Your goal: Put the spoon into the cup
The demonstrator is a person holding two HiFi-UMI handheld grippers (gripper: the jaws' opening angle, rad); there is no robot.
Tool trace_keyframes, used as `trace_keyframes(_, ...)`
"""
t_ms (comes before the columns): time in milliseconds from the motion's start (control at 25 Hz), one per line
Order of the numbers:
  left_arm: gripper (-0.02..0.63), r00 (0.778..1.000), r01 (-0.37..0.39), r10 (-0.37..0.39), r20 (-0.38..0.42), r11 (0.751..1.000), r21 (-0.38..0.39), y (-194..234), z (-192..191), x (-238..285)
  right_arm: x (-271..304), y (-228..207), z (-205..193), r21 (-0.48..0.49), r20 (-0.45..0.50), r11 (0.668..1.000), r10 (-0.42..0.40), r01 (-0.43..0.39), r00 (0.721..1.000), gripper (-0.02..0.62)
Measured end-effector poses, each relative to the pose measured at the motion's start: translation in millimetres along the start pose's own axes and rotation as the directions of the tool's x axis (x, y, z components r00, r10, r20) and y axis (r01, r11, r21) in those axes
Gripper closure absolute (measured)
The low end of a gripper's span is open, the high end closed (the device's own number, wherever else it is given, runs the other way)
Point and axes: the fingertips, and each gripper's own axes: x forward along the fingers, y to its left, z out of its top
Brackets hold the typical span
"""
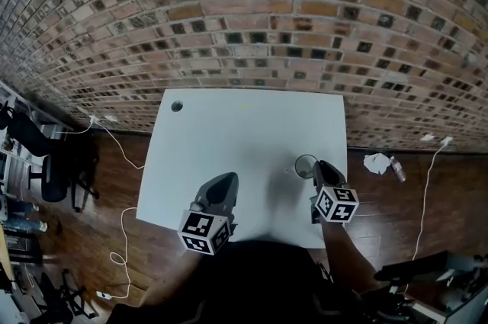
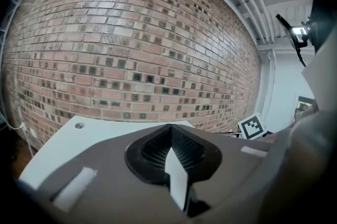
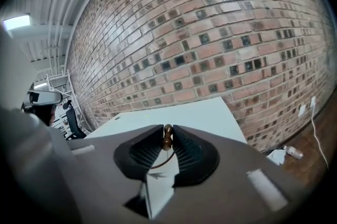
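My right gripper (image 1: 323, 167) hovers at the table's right side, right beside a clear round cup (image 1: 303, 165) standing on the white table (image 1: 229, 139). In the right gripper view its jaws (image 3: 167, 132) are shut on the spoon (image 3: 167, 138), a thin brown piece with a beaded end sticking up between the pads. The rest of the spoon hangs below the jaws, hidden, and the cup does not show in that view. My left gripper (image 1: 224, 179) rests over the table's near edge at the left. Its jaws (image 2: 171, 130) are shut with nothing between them.
A brick wall (image 1: 252, 17) stands behind the table. A round cable hole (image 1: 177, 106) sits in the table's far left corner. A crumpled paper (image 1: 377, 162) and white cables lie on the wooden floor at the right; office chairs (image 1: 46, 162) stand at the left.
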Motion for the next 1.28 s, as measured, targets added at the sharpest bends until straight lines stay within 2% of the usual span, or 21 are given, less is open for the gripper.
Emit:
trace_keyframes(120,0.611,1.000,-0.006,0.006,0.011,1.000,-0.014,5,3,-4,-2,2,2,-0.013,0.010,1.000,-0.004,0.005,1.000,0.513)
trace_keyframes(240,0.612,1.000,0.006,-0.006,0.021,1.000,-0.005,5,6,-7,-6,-2,7,-0.002,0.026,1.000,-0.025,0.025,0.999,0.381)
trace_keyframes(560,0.611,0.997,0.059,-0.061,0.052,0.998,0.033,4,12,-24,-36,5,25,0.016,0.094,0.998,-0.058,0.056,0.994,0.370)
trace_keyframes(760,0.612,0.992,0.099,-0.102,0.078,0.994,0.039,6,15,-43,-68,30,30,0.019,0.147,0.998,-0.055,0.053,0.988,0.407)
trace_keyframes(800,0.611,0.990,0.106,-0.110,0.094,0.993,0.046,7,16,-48,-76,38,32,0.016,0.161,0.999,-0.049,0.047,0.986,0.436)
trace_keyframes(880,0.612,0.983,0.142,-0.147,0.112,0.988,0.056,5,17,-58,-94,54,35,0.006,0.189,1.000,-0.031,0.031,0.981,0.551)
trace_keyframes(920,0.612,0.977,0.172,-0.178,0.115,0.983,0.063,2,16,-63,-104,63,36,0.002,0.201,1.000,-0.022,0.022,0.979,0.579)
trace_keyframes(1080,0.611,0.950,0.284,-0.291,0.118,0.956,0.072,-12,6,-88,-150,99,38,0.023,0.224,1.000,-0.015,0.010,0.974,0.589)
trace_keyframes(1280,0.611,0.934,0.336,-0.337,0.114,0.941,0.031,-2,-16,-107,-193,149,30,-0.018,0.234,1.000,-0.021,0.026,0.972,0.589)
